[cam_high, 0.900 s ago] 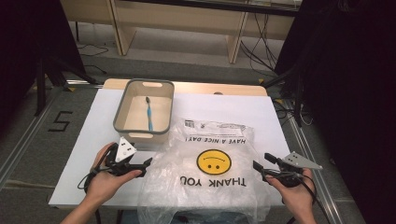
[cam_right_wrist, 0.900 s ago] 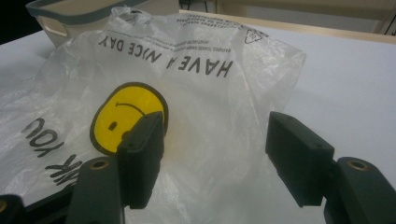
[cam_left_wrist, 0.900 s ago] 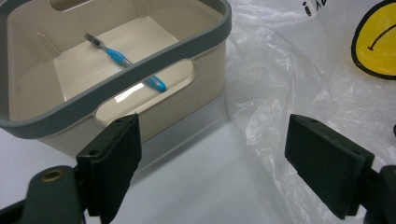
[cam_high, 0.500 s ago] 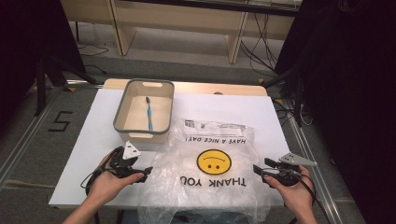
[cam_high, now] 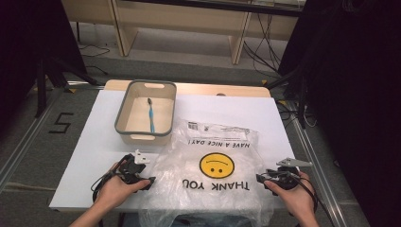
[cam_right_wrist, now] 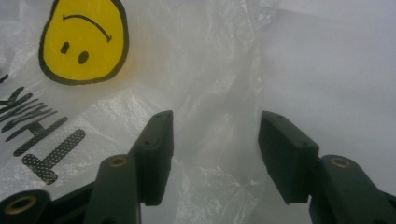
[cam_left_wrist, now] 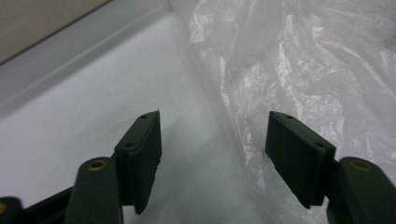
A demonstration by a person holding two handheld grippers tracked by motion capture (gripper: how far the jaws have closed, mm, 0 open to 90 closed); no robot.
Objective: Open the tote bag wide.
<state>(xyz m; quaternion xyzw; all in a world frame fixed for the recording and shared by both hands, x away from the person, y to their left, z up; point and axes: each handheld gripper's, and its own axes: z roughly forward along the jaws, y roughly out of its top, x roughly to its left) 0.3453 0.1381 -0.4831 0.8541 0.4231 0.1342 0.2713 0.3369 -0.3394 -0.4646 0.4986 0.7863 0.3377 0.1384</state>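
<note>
One plastic bag [cam_high: 213, 175] lies flat on the white table [cam_high: 90, 142], just in front of the single grey bin [cam_high: 145, 113] holding one blue toothbrush [cam_high: 151, 116]. Your left gripper [cam_high: 150, 180] and right gripper [cam_high: 259, 178] flank the bag's near edges, both with jaws apart, gripping nothing.
</note>
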